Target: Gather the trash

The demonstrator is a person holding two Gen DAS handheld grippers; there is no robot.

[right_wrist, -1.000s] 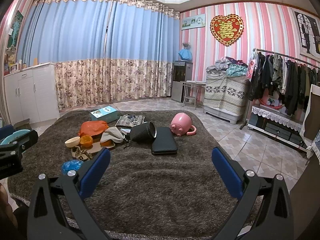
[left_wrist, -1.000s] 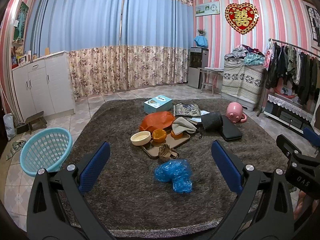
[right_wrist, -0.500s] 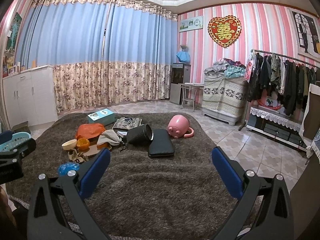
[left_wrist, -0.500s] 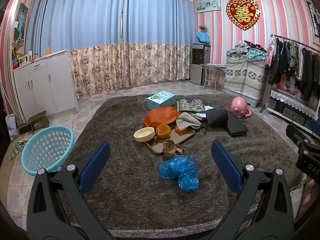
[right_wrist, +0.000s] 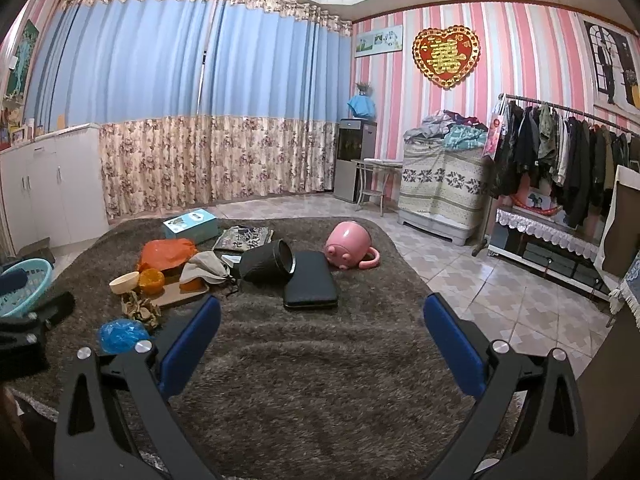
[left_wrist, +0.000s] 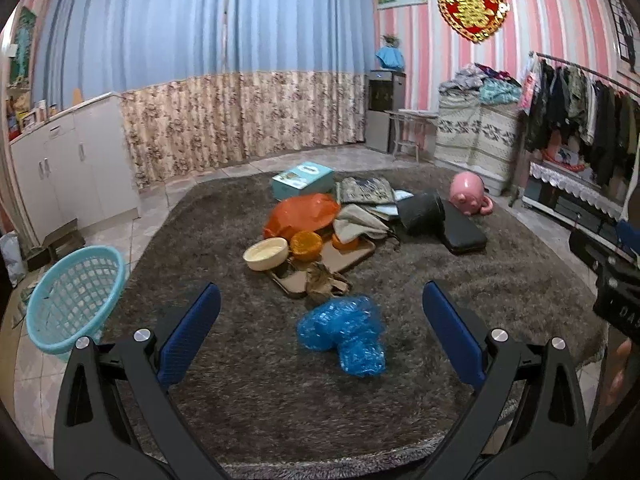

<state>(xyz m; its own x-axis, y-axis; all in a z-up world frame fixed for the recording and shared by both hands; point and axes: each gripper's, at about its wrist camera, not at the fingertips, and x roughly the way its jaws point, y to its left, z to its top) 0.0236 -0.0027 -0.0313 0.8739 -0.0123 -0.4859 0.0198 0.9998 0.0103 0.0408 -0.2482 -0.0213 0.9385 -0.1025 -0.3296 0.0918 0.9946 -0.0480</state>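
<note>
A crumpled blue plastic bag (left_wrist: 344, 334) lies on the brown shag rug (left_wrist: 240, 392), just ahead of my open, empty left gripper (left_wrist: 320, 332). Behind it lie a crumpled brown paper wad (left_wrist: 325, 280), an orange plastic bag (left_wrist: 302, 216) and orange peel cups (left_wrist: 306, 245) on a brown tray (left_wrist: 344, 258). A light blue basket (left_wrist: 74, 298) stands off the rug at the left. My right gripper (right_wrist: 320, 334) is open and empty over bare rug; the blue bag (right_wrist: 120, 335) and paper wad (right_wrist: 140, 309) lie to its left.
A cream bowl (left_wrist: 267, 254), teal box (left_wrist: 303, 180), beige cloth (left_wrist: 356, 222), black cylinder (right_wrist: 268, 261), black case (right_wrist: 310, 285) and pink pig mug (right_wrist: 348, 245) lie on the rug. White cabinets (left_wrist: 72, 160) stand left; a clothes rack (right_wrist: 560, 160) stands right.
The left gripper has moved a little closer to the blue bag and tilted down. The right gripper has shifted slightly. Both have stayed open.
</note>
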